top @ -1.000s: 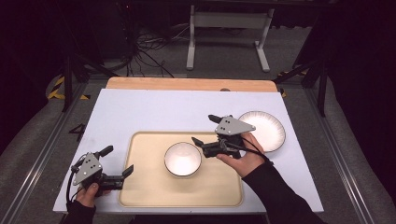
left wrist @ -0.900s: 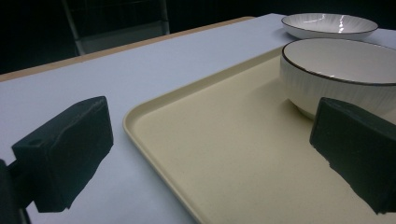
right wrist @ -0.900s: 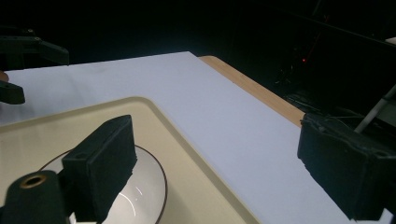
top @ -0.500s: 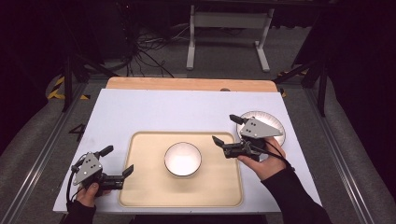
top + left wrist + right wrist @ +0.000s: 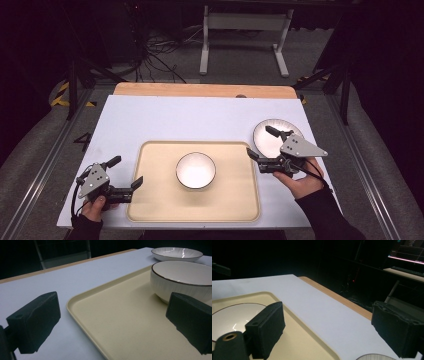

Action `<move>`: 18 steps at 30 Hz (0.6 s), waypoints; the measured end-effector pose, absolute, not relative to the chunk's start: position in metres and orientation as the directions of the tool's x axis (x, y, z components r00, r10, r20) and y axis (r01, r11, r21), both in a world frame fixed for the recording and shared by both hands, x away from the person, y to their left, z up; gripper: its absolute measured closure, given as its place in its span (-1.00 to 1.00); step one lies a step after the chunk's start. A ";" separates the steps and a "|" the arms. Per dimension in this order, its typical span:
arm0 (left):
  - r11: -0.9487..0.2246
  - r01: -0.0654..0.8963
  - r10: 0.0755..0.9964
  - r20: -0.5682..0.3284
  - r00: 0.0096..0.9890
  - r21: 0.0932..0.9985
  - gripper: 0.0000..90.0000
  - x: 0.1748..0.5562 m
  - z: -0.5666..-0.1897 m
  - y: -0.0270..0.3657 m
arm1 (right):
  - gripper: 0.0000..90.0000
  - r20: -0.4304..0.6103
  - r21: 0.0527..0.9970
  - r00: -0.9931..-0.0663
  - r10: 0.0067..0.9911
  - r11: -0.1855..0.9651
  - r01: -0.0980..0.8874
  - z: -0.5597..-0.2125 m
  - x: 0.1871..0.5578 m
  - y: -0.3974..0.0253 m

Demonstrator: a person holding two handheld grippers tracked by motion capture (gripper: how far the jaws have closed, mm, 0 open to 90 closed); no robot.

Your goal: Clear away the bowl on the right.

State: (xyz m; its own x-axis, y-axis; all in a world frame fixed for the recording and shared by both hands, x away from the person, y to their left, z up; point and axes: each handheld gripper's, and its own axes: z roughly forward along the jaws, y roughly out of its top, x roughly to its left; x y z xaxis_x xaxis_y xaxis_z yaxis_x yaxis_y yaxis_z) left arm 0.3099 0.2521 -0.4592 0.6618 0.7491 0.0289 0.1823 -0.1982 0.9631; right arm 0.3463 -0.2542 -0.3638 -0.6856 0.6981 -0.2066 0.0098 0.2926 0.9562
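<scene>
- Layout: the bowl (image 5: 195, 170) sits upright in the middle of the tray (image 5: 150, 200). The plate (image 5: 267, 135) lies on the white table (image 5: 165, 117), just right of the tray's far right corner.
- Right gripper (image 5: 260, 147): jaws wide apart, empty, hovering over the plate's near left edge and the tray's right rim.
- Left gripper (image 5: 127, 172): jaws wide apart, empty, low at the tray's near left corner, one jaw over the tray, one outside it.
- Step in hand, as judged: take the plate with the right gripper.
- Procedure: bring one jaw over the plate's rim and one under it, at the near edge, then close. The rim is thin and shallow; a flat approach is likely to slip.
- Edges: the tray's raised lip lies close beside the plate; lift clear of it before moving left.
- Open room: the tray's right half, beside the bowl, is bare. The far half of the table is also free.
- Keep the left gripper where it is, well apart from the bowl.
</scene>
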 end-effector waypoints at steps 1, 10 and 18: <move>-0.198 0.182 0.749 0.029 0.662 0.963 -1.00 0.310 -0.459 0.252 | -0.74 -0.197 0.959 -0.685 0.702 0.283 0.014 -0.367 0.346 -0.257; -0.198 0.181 0.752 0.031 0.658 0.963 -1.00 0.309 -0.459 0.252 | -0.75 -0.155 0.972 -0.657 0.738 0.232 0.032 -0.401 0.342 -0.276; -0.200 0.181 0.752 0.032 0.659 0.963 -1.00 0.309 -0.459 0.252 | -0.75 -0.147 0.975 -0.632 0.761 0.218 0.036 -0.423 0.335 -0.286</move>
